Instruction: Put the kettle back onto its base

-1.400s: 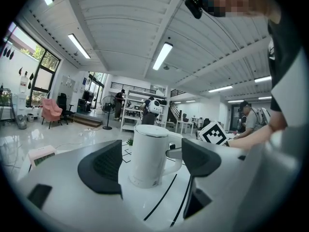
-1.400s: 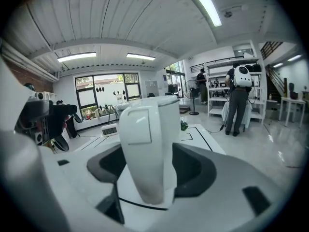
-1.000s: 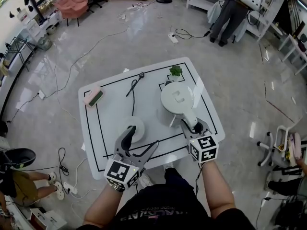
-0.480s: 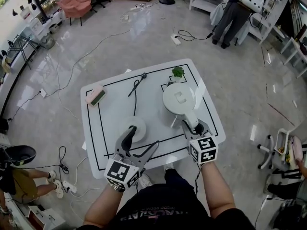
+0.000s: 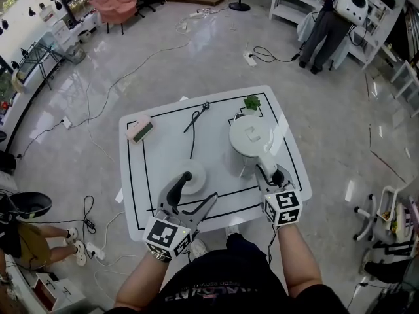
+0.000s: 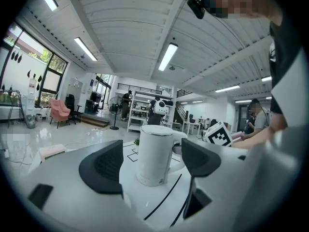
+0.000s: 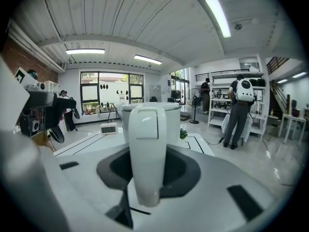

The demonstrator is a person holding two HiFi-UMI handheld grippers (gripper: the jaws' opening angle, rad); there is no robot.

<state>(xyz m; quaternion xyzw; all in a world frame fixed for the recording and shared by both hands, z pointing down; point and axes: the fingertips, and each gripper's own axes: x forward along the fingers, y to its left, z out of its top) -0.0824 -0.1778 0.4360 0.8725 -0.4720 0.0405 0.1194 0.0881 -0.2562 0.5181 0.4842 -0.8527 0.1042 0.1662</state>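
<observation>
The white kettle (image 5: 251,136) stands upright on the right half of the white table (image 5: 157,156), its handle (image 5: 265,161) pointing toward me. My right gripper (image 5: 272,173) is shut on that handle (image 7: 147,149), which fills the gap between the dark pads. The round white base (image 5: 192,178) lies on the table to the kettle's left, nearer me. My left gripper (image 5: 200,185) hovers open at the base, one black finger (image 5: 177,187) over its near side. In the left gripper view the kettle (image 6: 155,153) shows beyond the open gripper (image 6: 153,162), apart from both pads.
A pink-and-green timer (image 5: 139,129) sits at the table's far left, a black cable (image 5: 196,118) at the far middle, a small green plant (image 5: 252,101) behind the kettle. Black lines mark a rectangle on the table. A person (image 5: 324,25) stands by shelves far off.
Only the head view has shifted a little. The kettle, the base and both grippers keep their places on the table.
</observation>
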